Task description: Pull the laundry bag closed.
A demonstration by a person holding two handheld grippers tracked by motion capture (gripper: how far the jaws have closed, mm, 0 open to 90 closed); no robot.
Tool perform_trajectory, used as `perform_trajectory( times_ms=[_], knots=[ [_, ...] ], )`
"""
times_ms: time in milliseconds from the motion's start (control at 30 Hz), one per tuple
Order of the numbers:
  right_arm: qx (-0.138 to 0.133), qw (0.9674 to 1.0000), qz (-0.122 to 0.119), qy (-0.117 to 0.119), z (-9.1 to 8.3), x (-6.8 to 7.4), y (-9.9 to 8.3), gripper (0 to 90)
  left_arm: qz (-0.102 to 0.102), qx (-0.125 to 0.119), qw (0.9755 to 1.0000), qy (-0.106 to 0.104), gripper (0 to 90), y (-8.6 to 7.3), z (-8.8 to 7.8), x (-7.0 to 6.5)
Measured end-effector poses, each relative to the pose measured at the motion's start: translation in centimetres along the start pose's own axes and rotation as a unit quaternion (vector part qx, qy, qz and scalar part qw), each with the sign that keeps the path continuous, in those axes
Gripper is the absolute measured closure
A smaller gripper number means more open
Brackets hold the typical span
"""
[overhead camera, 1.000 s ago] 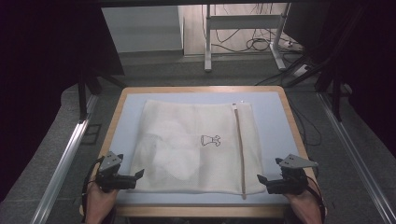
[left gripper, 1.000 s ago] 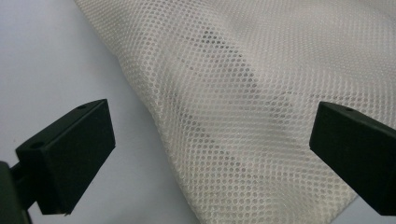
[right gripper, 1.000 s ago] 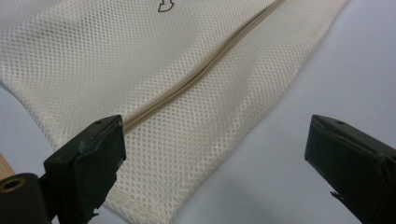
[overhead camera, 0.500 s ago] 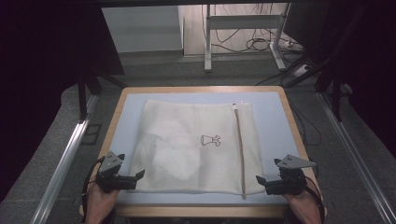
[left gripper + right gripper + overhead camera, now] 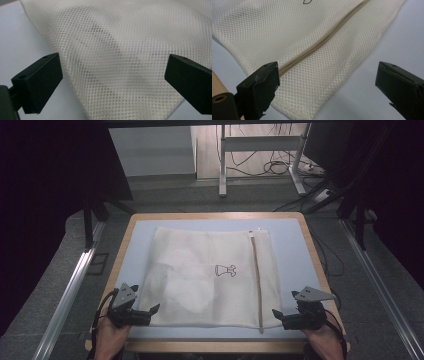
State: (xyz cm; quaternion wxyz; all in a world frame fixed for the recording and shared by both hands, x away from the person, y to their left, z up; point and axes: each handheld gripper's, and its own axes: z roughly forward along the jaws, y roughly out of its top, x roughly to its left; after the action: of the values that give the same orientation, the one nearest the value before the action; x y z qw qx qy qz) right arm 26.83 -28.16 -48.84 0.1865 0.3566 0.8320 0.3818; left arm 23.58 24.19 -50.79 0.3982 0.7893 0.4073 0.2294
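Mesh bag is lying flat on the pale blue mat of the desk, roughly centred, with a wide strip of bare mat showing along its far edge and down both sides. Its near edge is sitting close to the desk's front rim, leaving only a narrow band of mat there. The wooden border of the desk is framing the mat all round.

The bag's zipper is running from the far edge toward the near edge, close to the bag's right side. A small black printed mark is sitting near the middle of the bag.

The left gripper is resting at the bag's near left corner with its jaws standing wide apart; in the left gripper view the mesh is lying between them, not pinched. The right gripper is sitting at the near right corner, jaws likewise spread, and in the right gripper view the zipper's near end is lying between the jaws.
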Motion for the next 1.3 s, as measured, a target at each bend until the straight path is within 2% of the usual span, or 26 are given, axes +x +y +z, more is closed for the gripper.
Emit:
perform_trajectory(
  times_ms=[100, 300, 400, 633, 733, 867, 1067, 1300],
  knots=[
    [-0.001, 1.0, 0.0, 0.001, 0.0, 0.2, 0.1, 3.8, 0.002, 0.004, 1.0, -0.002, 1.4, 0.0, 0.1, 0.0],
    [0.005, 0.9997, 0.011, 0.019, 0.6, 0.8, 0.2, 1.4, 0.014, 0.006, 0.9999, 0.0, 1.2, 0.0, 0.2, -0.3],
    [0.01, 0.9996, 0.007, 0.024, 0.7, 1.0, 0.2, 1.4, 0.018, 0.007, 0.9998, -0.002, 1.2, 0.0, 0.3, -0.3],
    [0.029, 0.999, -0.022, 0.026, 0.8, 2.2, 0.5, 7.3, 0.016, 0.007, 0.9998, -0.005, 1.2, 0.0, 0.3, -0.3],
    [0.035, 0.9983, -0.042, 0.02, 0.9, 2.9, 0.5, 13.0, 0.017, 0.007, 0.9998, -0.006, 1.2, 0.0, 0.3, -0.3],
    [0.044, 0.9968, -0.062, 0.023, 1.1, 3.6, 0.6, 22.1, 0.018, 0.008, 0.9998, -0.008, 1.2, 0.0, 0.4, -0.3],
    [0.06, 0.9927, -0.101, 0.028, 1.3, 4.6, 0.6, 30.5, 0.021, 0.011, 0.9997, -0.008, 1.2, 0.0, 0.4, -0.3],
    [0.075, 0.9866, -0.138, 0.043, 1.8, 5.7, 0.4, 34.5, 0.023, 0.015, 0.9996, -0.008, 1.3, 0.0, 0.6, -0.4]
  ],
)
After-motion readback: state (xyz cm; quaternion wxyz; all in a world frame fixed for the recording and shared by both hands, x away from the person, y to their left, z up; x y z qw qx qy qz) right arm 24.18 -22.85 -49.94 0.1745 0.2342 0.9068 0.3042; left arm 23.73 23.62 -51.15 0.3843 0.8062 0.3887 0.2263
